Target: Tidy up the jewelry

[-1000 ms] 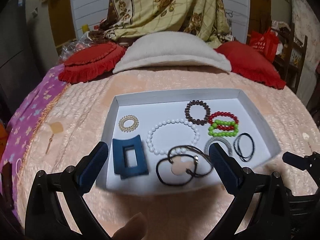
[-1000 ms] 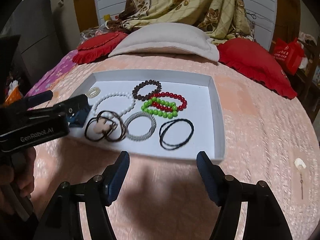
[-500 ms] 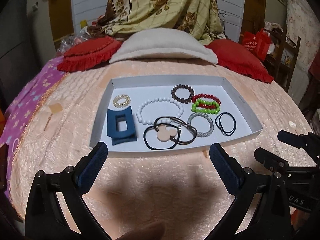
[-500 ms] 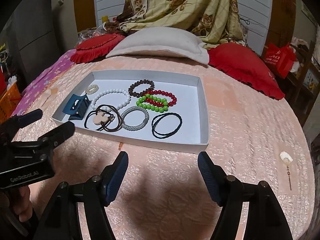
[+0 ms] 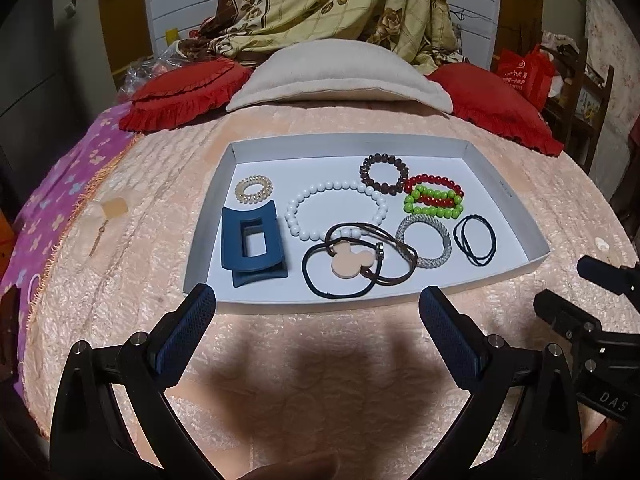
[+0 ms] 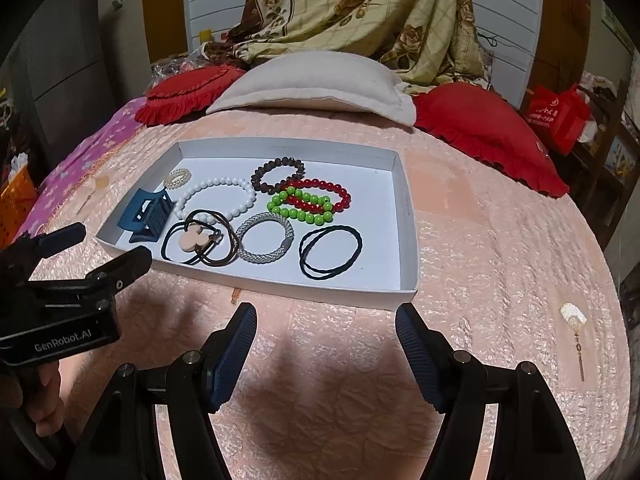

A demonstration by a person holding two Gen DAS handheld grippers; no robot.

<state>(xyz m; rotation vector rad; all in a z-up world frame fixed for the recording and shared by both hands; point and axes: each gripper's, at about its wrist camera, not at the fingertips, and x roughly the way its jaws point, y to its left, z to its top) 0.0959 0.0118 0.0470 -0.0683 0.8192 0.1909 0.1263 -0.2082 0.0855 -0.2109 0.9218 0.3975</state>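
Left gripper point(image 5: 316, 304): black frame, two angled arms, dark blue textured pads point(image 5: 188, 332) on inner faces, round silver screw heads at the arm joints. Side seen from the right wrist view: black body, white lettering "GenRobot.AI", small screws on the finger bracket. Bare hand point(image 6: 42, 404) on its handle; no sleeve visible.

Right gripper point(image 6: 326, 320): same black construction, dark blue ribbed pads point(image 6: 416, 344), silver screw heads at the joints. Side seen from the left wrist view: partial white lettering "DAS", several small screws.

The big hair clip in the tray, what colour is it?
Dark blue. The hair clip shows best in the left wrist view.
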